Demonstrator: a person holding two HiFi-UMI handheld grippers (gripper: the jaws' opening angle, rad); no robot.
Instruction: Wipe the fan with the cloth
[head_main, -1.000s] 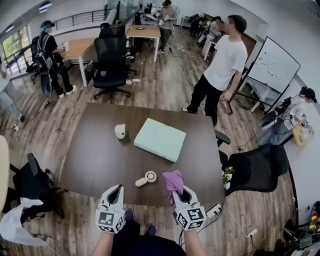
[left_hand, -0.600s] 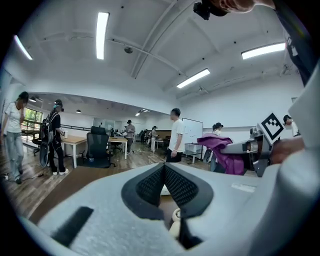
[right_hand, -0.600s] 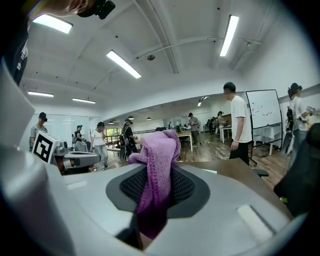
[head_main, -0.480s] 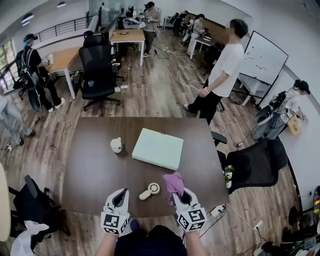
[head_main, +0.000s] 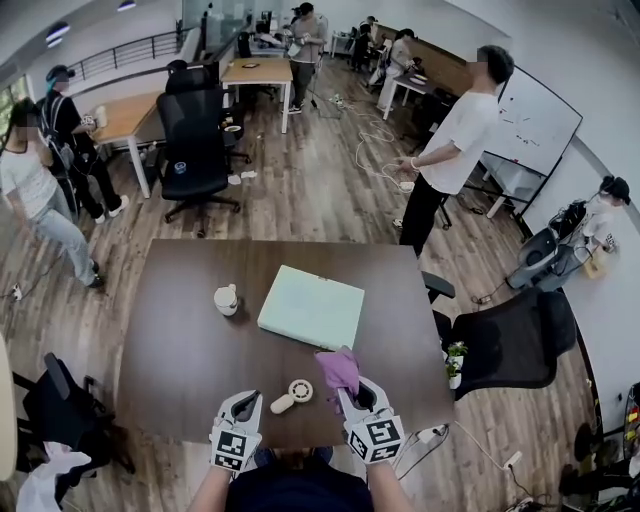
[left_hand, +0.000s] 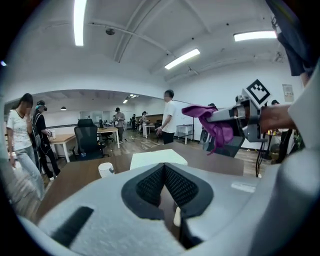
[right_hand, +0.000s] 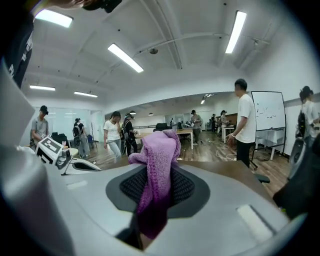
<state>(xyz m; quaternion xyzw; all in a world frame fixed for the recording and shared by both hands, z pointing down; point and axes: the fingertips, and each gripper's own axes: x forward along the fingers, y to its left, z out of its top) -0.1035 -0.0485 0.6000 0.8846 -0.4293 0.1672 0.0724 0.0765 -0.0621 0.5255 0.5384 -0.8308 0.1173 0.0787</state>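
A small cream hand fan (head_main: 295, 392) lies flat on the dark brown table (head_main: 190, 340) near its front edge. My left gripper (head_main: 243, 401) is just left of the fan's handle, shut, with nothing between its pads (left_hand: 165, 172); a cream bit of the fan (left_hand: 177, 217) shows below them. Right of the fan, my right gripper (head_main: 351, 392) is shut on a purple knitted cloth (head_main: 338, 368). The cloth (right_hand: 157, 170) stands up out of the jaws and droops forward. In the left gripper view the cloth (left_hand: 212, 125) hangs above the table.
A pale green flat box (head_main: 310, 306) lies mid-table beyond the fan, with a white cup (head_main: 226, 299) to its left. A black chair (head_main: 510, 335) and a small plant (head_main: 455, 353) stand off the table's right side. Several people stand or walk around the room.
Both grippers have come forward over the table's front edge toward the fan, the left one also sinking. The cloth stays in the right gripper. A person in white has walked in at far left.
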